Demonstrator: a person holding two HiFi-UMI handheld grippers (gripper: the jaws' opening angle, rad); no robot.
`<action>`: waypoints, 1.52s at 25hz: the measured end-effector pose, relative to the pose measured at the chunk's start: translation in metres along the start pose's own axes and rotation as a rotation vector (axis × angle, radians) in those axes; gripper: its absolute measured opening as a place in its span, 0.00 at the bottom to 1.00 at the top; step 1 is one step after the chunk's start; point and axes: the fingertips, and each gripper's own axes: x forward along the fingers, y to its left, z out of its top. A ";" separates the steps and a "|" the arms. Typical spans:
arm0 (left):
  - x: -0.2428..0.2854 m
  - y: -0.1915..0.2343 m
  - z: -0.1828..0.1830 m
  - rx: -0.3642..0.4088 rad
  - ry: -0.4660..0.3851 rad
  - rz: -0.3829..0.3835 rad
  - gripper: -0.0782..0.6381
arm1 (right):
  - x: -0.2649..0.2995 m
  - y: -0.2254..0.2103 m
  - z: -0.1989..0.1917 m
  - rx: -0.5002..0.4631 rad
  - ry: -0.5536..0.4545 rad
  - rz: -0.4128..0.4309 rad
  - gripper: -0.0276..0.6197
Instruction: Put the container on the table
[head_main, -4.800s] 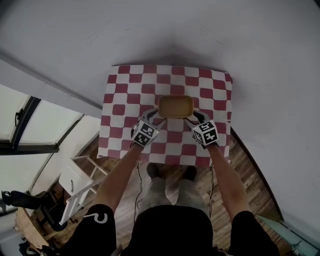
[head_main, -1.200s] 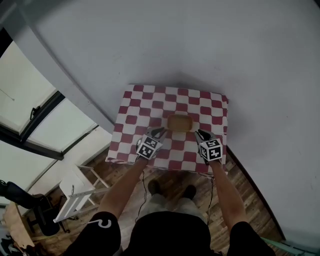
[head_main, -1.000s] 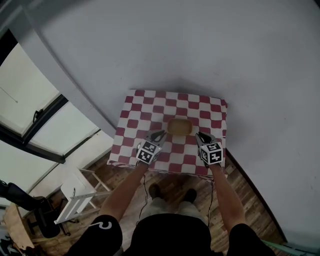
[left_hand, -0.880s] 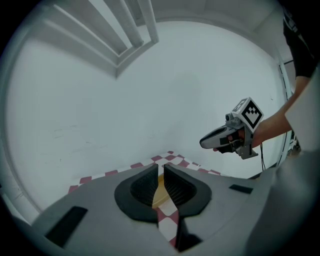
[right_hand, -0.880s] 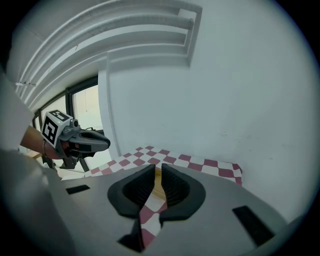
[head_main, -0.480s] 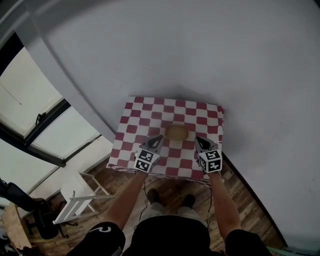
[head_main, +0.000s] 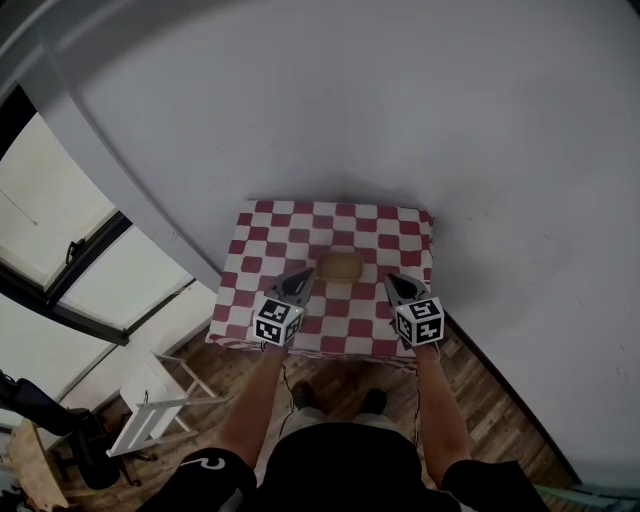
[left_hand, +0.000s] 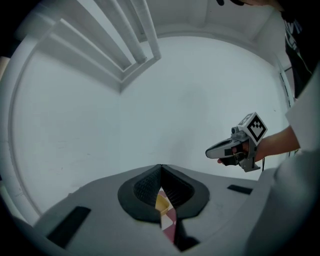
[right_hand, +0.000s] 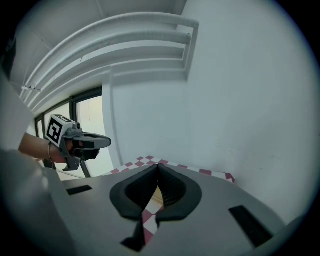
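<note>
A tan, open container (head_main: 340, 266) rests near the middle of the table, which wears a red-and-white checked cloth (head_main: 262, 262). Both grippers hang above the table's near half, one on each side of the container and clear of it. My left gripper (head_main: 304, 273) is shut, its jaws having just closed with nothing between them. My right gripper (head_main: 389, 279) has also just closed and holds nothing. In the left gripper view the shut jaws leave a slit showing the container (left_hand: 161, 202), with the right gripper (left_hand: 215, 150) off to the right. The right gripper view shows the left gripper (right_hand: 102, 141) and the cloth (right_hand: 146, 161).
A plain white wall (head_main: 400, 120) rises right behind the table. Large windows (head_main: 60, 250) line the left side. On the wooden floor (head_main: 480, 390) at lower left stand a white folding chair (head_main: 150, 408) and a dark chair (head_main: 55, 415).
Both grippers have risen and drawn back from the container toward the table's near edge, and their jaws have closed. The container stays on the cloth. The head view has pulled back.
</note>
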 end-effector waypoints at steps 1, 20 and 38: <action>-0.001 0.001 0.000 -0.021 -0.002 0.002 0.14 | -0.002 0.002 0.000 0.002 0.002 0.020 0.06; -0.006 0.007 0.022 -0.125 -0.042 -0.036 0.14 | -0.005 -0.004 0.019 0.085 -0.056 0.002 0.06; -0.016 0.011 0.004 -0.101 -0.013 0.007 0.14 | 0.001 0.014 0.011 0.083 -0.043 0.022 0.06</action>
